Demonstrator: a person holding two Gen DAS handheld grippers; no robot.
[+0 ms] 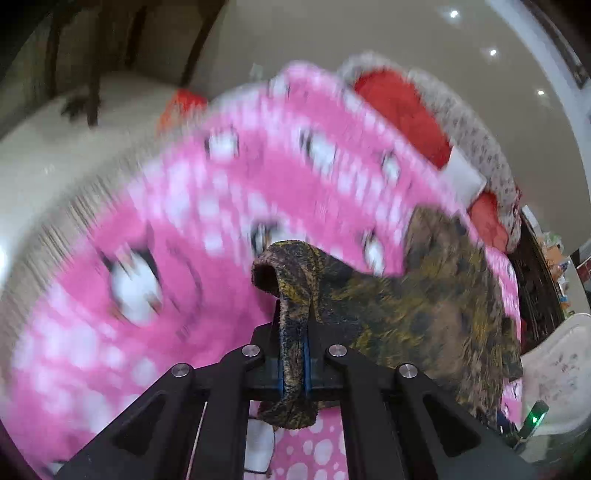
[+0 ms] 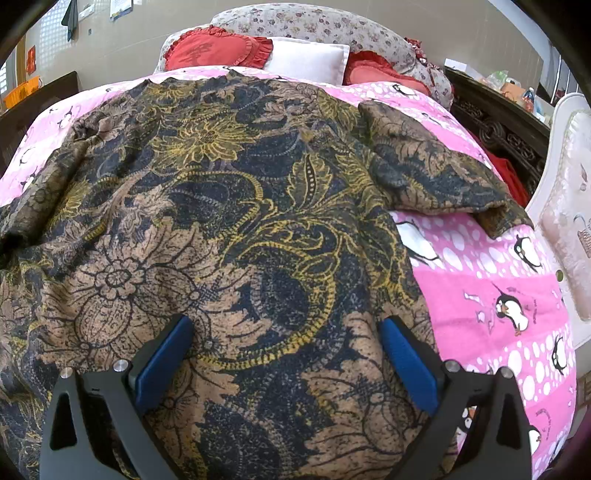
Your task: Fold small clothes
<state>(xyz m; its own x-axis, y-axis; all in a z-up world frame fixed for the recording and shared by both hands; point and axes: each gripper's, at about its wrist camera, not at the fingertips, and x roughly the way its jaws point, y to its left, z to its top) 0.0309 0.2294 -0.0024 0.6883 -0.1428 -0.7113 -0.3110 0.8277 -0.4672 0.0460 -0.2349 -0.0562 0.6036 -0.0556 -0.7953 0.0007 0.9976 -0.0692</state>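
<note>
A dark batik garment [image 2: 229, 229] with brown, black and yellow floral print lies spread on a pink penguin-print bed cover [image 2: 491, 288]; its sleeve [image 2: 439, 173] lies out to the right. My right gripper [image 2: 286, 332] is open, its blue pads [image 2: 406, 362] wide apart just above the garment's lower part. My left gripper [image 1: 293, 354] is shut on a bunched edge of the same garment [image 1: 413, 306], lifted above the pink cover [image 1: 177, 236]. The left wrist view is blurred by motion.
Red heart-shaped pillows [image 2: 218, 51] and a white pillow [image 2: 310, 59] lie at the head of the bed against a floral bolster [image 2: 325, 26]. A white padded chair [image 2: 569, 206] stands to the right, with a dark carved cabinet [image 2: 495, 129] behind it.
</note>
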